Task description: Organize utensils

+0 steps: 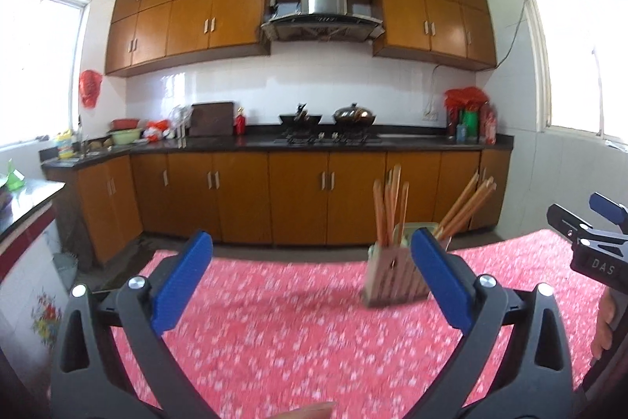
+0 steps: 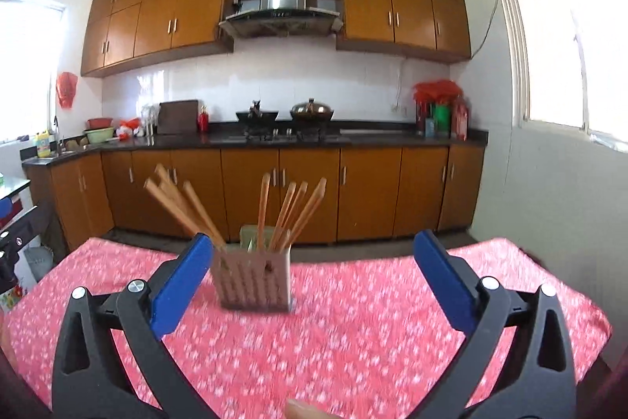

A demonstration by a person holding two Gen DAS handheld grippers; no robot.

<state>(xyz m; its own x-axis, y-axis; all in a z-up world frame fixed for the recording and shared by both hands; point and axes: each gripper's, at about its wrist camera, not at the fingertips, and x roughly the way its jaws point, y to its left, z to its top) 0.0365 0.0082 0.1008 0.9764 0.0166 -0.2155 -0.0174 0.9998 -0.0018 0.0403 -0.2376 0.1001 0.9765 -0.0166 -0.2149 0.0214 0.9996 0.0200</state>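
A slatted utensil holder stands on the red floral tablecloth, with several wooden chopsticks leaning out of it. It also shows in the right wrist view, its chopsticks fanned left and right. My left gripper is open and empty, the holder just behind its right finger. My right gripper is open and empty, the holder behind its left finger. The right gripper also shows at the right edge of the left wrist view.
The table's far edge drops to the kitchen floor. Beyond it run brown base cabinets, a dark counter with a stove and wok, and windows on both sides. A counter stands at the left.
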